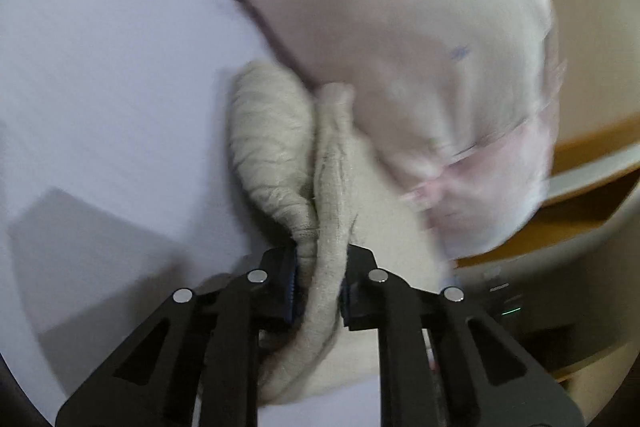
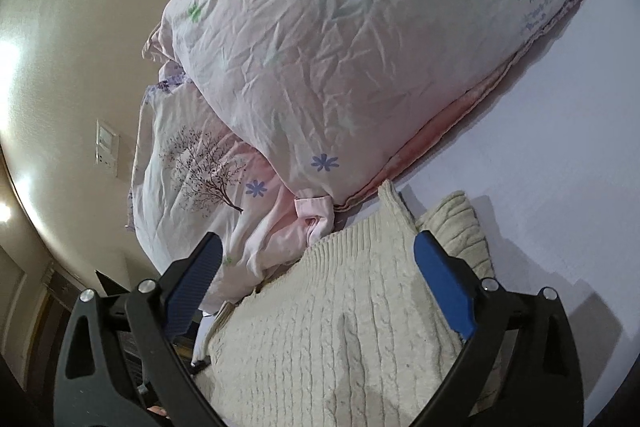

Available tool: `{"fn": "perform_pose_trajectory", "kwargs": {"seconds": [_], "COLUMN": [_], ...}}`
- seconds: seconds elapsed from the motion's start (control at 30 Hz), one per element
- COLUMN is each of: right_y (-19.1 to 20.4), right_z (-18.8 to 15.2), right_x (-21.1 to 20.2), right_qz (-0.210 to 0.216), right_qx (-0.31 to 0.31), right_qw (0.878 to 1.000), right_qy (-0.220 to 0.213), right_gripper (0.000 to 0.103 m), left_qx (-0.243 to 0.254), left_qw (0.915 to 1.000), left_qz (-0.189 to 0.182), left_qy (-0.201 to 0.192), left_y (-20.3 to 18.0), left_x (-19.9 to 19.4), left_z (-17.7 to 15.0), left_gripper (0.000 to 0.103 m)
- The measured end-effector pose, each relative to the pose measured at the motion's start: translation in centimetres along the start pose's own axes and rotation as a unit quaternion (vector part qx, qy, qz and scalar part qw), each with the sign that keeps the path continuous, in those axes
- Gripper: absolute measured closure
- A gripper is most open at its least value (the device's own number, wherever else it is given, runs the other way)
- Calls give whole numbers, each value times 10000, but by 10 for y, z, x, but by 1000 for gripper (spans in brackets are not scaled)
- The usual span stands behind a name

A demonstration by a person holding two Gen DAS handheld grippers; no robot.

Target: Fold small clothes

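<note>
A cream knitted garment [image 1: 280, 147] lies bunched on the pale sheet [image 1: 100, 67]. My left gripper [image 1: 318, 287] is shut on a gathered fold of it, and the cloth runs up from between the fingers. In the right wrist view the same cream knit [image 2: 340, 327] lies spread flat, with a ribbed part [image 2: 456, 223] at its far corner. My right gripper [image 2: 316, 263] is open and empty, its blue pads [image 2: 444, 291] wide apart above the knit.
A large floral pillow [image 2: 340, 39] lies just beyond the knit, with a pink tree-print quilt [image 2: 200, 167] under it; the pillow also shows, blurred, in the left wrist view [image 1: 400, 27]. A beige wall [image 2: 80, 47] stands behind. Bare sheet [image 2: 560, 147] lies to the right.
</note>
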State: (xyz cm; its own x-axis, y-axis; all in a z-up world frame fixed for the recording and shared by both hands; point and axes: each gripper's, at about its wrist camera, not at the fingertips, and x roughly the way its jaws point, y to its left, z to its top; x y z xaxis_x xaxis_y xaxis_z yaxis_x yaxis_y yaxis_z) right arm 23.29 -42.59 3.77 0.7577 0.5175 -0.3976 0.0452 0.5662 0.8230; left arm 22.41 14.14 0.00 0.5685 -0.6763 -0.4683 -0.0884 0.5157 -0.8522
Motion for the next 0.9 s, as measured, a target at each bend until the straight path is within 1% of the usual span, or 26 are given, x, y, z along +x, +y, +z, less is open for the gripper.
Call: {"fn": "perform_pose_trajectory", "kwargs": {"seconds": [0.03,0.07,0.1,0.13,0.17,0.23,0.27,0.3,0.37,0.4,0.43,0.47,0.5,0.53,0.6,0.67,0.7,0.73,0.77,0.8,0.83,0.87,0.9], "right_y": [-1,-1,-1,0,1,4,5,6,3,1,-3,-6,-8,-11,-15,-16,-16,-16,-15,-14,-14,-16,-18], "right_z": [3,5,8,10,12,16,18,20,26,27,30,32,34,36,39,37,34,31,28,26,22,20,17], "right_x": [-3,-6,-12,-17,-22,-33,-38,-41,-48,-50,-53,-55,-56,-56,-52,-42,-32,-26,-18,-13,-7,-2,4], "right_qz": [57,90,134,148,127,-39,-175,-248,-518,-592,-714,-789,-801,-754,-550,-422,-381,-415,-519,-637,-821,-917,-1025], "right_qx": [32,45,48,24,-22,-185,-276,-336,-441,-447,-429,-405,-357,-300,-129,-13,47,48,-6,-62,-113,-112,-78], "right_qw": [10000,9999,9997,9996,9994,9983,9974,9967,9945,9939,9931,9928,9934,9945,9977,9991,9985,9975,9955,9938,9908,9885,9852], "right_qy": [-37,-83,-172,-249,-333,-548,-640,-697,-797,-812,-829,-807,-739,-659,-371,52,382,575,795,914,1071,1195,1371], "right_gripper": [7,7,7,7,7,7,7,7,7,7,7,7,5,3,2,2,2,2,2,2,2,2,2], "left_qx": [37,174,412,624,805,1076,1195,1361,1535,1523,1444,1345,1346,1438,1633,1781,1817,1886,2012,2084,2152,2187,2167], "left_qw": [9998,9993,9979,9955,9919,9843,9799,9747,9700,9673,9653,9627,9606,9596,9627,9690,9711,9722,9743,9757,9759,9749,9734], "left_qz": [-202,-323,-482,-717,-984,-1376,-1543,-1646,-1491,-1321,-1153,-1018,-1075,-1226,-1400,-1434,-1396,-1303,-965,-616,-167,157,461], "left_qy": [-44,-77,-98,-52,40,258,408,656,1156,1538,1848,2115,2181,2085,1644,940,673,470,317,296,314,395,582], "left_y": [-12,-30,-56,-84,-112,-152,-171,-193,-215,-222,-223,-222,-220,-219,-215,-204,-199,-194,-186,-180,-174,-166,-150], "left_x": [-2,-1,2,11,24,55,75,109,163,196,217,231,231,221,192,149,134,123,113,110,114,118,122], "left_z": [-2,-4,-9,-16,-24,-41,-51,-69,-95,-109,-120,-129,-133,-132,-122,-103,-96,-92,-89,-86,-87,-89,-90], "left_gripper": [89,89,90,90,90,90,90,89,89,88,88,88,87,85,84,60,44,40,40,40,40,40,40]}}
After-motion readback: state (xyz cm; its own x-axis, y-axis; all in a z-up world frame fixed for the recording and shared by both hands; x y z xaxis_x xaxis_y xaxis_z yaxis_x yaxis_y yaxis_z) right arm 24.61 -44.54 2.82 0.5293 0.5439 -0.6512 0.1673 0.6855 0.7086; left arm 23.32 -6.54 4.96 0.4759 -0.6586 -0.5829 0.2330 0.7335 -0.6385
